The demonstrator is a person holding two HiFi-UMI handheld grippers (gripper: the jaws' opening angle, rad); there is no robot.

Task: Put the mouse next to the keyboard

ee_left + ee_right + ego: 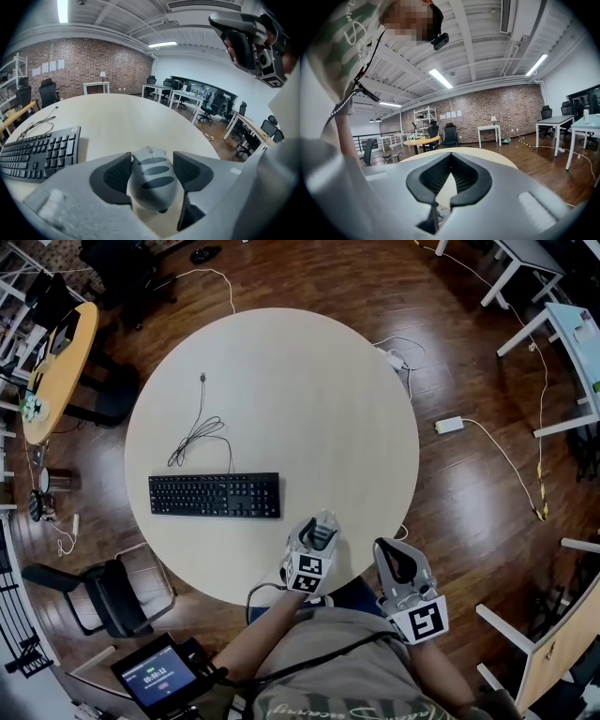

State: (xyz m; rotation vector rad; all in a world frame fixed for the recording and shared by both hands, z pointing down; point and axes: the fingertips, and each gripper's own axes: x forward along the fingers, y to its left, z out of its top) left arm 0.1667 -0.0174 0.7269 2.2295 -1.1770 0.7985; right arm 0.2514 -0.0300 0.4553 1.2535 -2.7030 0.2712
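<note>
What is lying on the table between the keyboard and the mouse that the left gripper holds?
Nothing: only bare table lies between the keyboard and the mouse in the left gripper, as the head view shows.

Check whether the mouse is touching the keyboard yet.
Apart. Head view shows bare table between the keyboard and the mouse, which the left hand-held gripper holds.

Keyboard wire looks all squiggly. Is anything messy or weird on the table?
Yes. The cable of the keyboard lies in a loose tangle on the table behind it, and its plug end rests free, plugged into nothing. The mouse is gripped in the left claw. Nothing looks spilled or broken.
</note>
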